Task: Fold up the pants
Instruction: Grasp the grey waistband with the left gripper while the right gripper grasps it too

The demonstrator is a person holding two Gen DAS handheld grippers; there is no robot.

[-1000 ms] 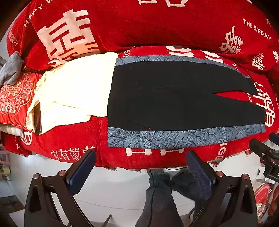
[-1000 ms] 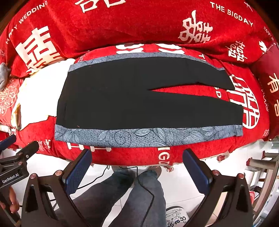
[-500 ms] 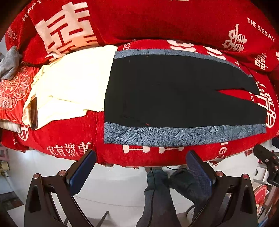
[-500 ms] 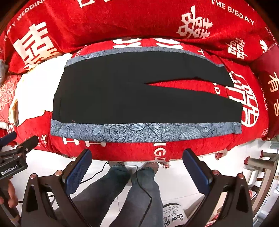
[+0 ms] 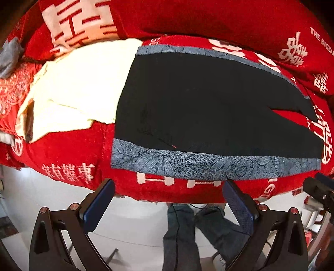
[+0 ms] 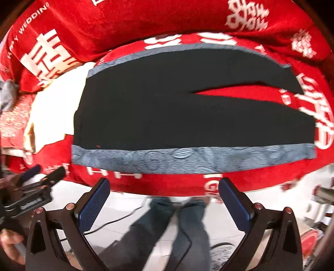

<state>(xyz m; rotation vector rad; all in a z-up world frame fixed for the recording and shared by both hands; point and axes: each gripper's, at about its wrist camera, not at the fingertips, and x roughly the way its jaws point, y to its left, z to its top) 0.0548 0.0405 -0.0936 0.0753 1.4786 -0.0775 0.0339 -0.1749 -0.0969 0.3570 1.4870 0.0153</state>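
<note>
Black pants point(image 5: 204, 108) point(image 6: 187, 116) with grey-blue floral side stripes lie flat on a red sofa seat, waist to the left, both legs running right and split apart by a narrow wedge. My left gripper point(image 5: 169, 203) hovers open just in front of the sofa's front edge, below the waist end of the near stripe point(image 5: 187, 164). My right gripper point(image 6: 165, 200) is open too, below the middle of the near stripe point(image 6: 187, 160). Neither touches the cloth. The left gripper's body point(image 6: 31, 198) shows at the left edge of the right wrist view.
A cream cloth point(image 5: 79, 89) lies left of the pants on the red sofa point(image 5: 68, 162), with a grey garment point(image 5: 9, 56) at the far left. Red back cushions point(image 6: 146, 18) rise behind. A person's jeans-clad legs point(image 6: 177, 233) and a cable stand on the white floor.
Both grippers have moved forward toward the sofa, so the pants fill more of each view. The right view is motion-blurred. Both stay open; the pants have not moved.
</note>
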